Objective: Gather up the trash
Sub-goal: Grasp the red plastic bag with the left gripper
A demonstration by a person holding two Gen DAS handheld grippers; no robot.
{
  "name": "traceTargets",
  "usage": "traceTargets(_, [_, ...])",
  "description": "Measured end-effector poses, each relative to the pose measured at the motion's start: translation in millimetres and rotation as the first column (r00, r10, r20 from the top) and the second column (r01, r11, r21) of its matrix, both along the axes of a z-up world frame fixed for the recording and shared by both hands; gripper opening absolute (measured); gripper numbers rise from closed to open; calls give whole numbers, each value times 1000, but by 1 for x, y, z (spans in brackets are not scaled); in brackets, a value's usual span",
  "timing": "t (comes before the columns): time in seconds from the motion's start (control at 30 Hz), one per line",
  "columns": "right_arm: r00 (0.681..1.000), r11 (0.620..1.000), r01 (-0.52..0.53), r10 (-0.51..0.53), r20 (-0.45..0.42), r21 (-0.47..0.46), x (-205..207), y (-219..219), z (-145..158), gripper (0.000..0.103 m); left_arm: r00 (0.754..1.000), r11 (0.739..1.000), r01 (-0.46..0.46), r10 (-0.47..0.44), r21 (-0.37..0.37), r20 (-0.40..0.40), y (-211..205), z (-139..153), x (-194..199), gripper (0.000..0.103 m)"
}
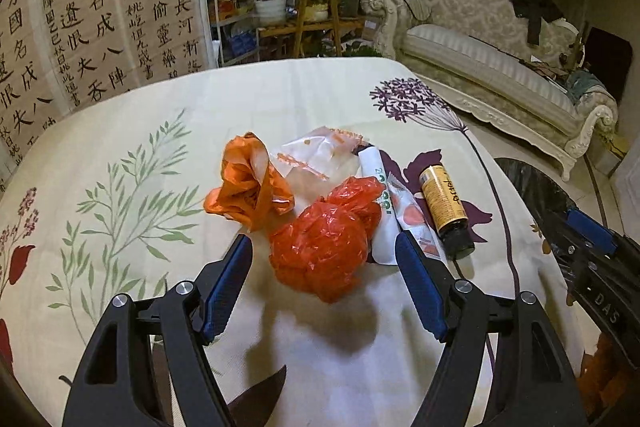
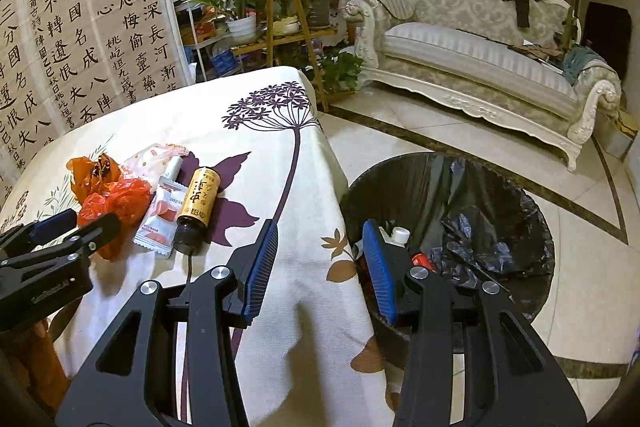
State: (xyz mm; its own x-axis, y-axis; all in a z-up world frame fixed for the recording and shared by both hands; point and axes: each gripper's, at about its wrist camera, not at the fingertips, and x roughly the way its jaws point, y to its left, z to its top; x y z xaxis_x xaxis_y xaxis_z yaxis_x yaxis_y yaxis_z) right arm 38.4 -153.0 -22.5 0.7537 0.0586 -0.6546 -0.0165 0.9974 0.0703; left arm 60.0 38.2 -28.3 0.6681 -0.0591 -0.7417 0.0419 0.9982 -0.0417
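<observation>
1. Red crinkled plastic is what I have in front of me: the red bag [image 1: 326, 241] lies on the flowered tablecloth [image 1: 120, 195], between the blue pads of my left gripper [image 1: 324, 247], whose jaws stand wide apart; I cannot see either pad pressing on it.
2. Just behind the red bag lies an orange bag [image 1: 246, 183], and behind that a clear wrapper [image 1: 310, 157] with orange print.
3. To the right of the red bag lies a white sachet [image 1: 394, 211], and beyond it a small brown bottle [image 1: 444, 209] with a yellow label lies on its side, its dark cap towards me.
4. The right wrist view gives me what the left one barely does: a bin lined with a black bag [image 2: 480, 211] stands on the tiled floor just beside the table's edge, well to the right of the red bag, with a white cap and something red inside.
5. My right gripper [image 2: 320, 255] hangs over the table edge and the bin rim, jaws part-open with nothing between them.
6. Only the left view shows the red bag whole; in the right view the left gripper covers part of it.
</observation>
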Motion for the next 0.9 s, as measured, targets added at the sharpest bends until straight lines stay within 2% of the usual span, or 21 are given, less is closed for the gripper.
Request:
traceTargets(0.1, [1000, 1000, -3, 3, -5, 1, 1, 0, -1, 43, 1000, 1000, 9, -9, -3, -23, 0, -4, 4, 60])
traceTargets(0.17, [1000, 1000, -5, 5, -9, 2, 2, 0, -3, 43, 999, 1000, 12, -12, 1, -33, 0, -8, 6, 47])
traceTargets(0.23, [1000, 1000, -8, 8, -11, 2, 4, 1, -4, 43, 999, 1000, 18, -18, 6, -35, -1, -10, 6, 45])
traceTargets(0.5, [1000, 1000, -18, 18, -15, -2, 6, 6, -5, 43, 999, 999, 37, -37, 0, -15, -2, -7, -4, 41])
traceTargets(0.9, [997, 997, -82, 81, -8, -9, 9, 35, 1, 43, 999, 999, -7, 8, -47, 40, 23, 19, -33, 41])
